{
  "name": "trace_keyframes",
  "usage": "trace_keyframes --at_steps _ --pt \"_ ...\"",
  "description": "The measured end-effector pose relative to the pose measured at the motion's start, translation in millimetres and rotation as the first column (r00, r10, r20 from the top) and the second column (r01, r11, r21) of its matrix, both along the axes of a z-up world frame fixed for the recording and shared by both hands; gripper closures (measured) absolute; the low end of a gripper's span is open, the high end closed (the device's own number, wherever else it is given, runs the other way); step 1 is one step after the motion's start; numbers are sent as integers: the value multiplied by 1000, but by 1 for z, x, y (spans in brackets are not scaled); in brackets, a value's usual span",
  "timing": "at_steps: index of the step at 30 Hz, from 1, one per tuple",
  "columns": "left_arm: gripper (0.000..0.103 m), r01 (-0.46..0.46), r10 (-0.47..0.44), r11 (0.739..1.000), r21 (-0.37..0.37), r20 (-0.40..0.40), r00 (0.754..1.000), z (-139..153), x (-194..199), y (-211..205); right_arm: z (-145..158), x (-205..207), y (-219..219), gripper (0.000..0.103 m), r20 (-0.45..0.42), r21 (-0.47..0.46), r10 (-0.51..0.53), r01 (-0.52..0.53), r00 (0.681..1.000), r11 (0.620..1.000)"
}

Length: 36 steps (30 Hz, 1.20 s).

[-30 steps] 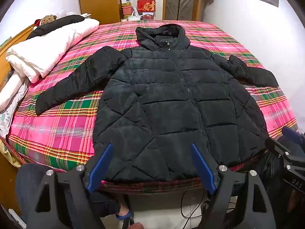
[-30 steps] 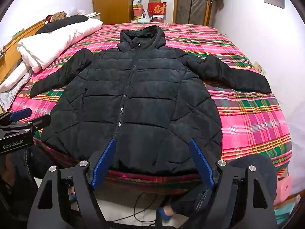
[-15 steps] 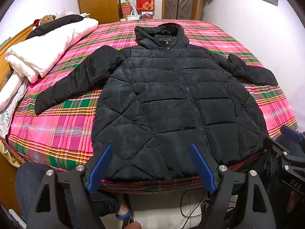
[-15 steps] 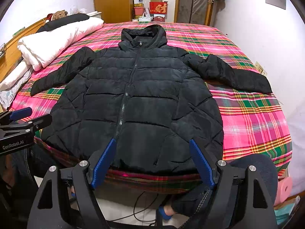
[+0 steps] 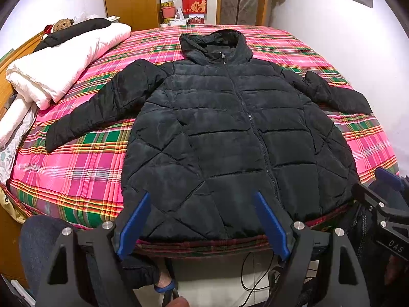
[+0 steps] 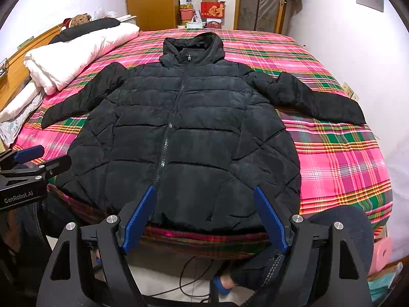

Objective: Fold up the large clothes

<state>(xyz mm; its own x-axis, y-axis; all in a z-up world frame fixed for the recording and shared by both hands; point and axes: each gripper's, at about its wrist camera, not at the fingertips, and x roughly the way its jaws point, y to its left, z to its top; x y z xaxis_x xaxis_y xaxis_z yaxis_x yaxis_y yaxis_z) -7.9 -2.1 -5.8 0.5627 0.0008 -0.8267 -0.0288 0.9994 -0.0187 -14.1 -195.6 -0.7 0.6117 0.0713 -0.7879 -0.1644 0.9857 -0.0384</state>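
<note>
No fold shows yet: the black jacket lies flat and zipped on the bed, hem at the near edge, sleeves spread. Left gripper and right gripper hover there, jaws wide open and empty; all folding apparently remains.

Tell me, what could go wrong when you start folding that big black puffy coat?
The black quilted hooded coat has its hem right at the edge of the pink plaid bed, so a tug could slide it off. It is thick and puffy, so the open left gripper and open right gripper might pinch only the top layer. A swung sleeve could bump the folded white duvet nearby.
</note>
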Motion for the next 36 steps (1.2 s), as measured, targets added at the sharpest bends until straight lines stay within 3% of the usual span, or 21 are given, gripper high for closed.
trace_keyframes --at_steps 36 --pt "19 1 -1 1000 -7 -6 1000 -3 0 -4 0 0 3 24 -4 0 1 -1 1000 1000"
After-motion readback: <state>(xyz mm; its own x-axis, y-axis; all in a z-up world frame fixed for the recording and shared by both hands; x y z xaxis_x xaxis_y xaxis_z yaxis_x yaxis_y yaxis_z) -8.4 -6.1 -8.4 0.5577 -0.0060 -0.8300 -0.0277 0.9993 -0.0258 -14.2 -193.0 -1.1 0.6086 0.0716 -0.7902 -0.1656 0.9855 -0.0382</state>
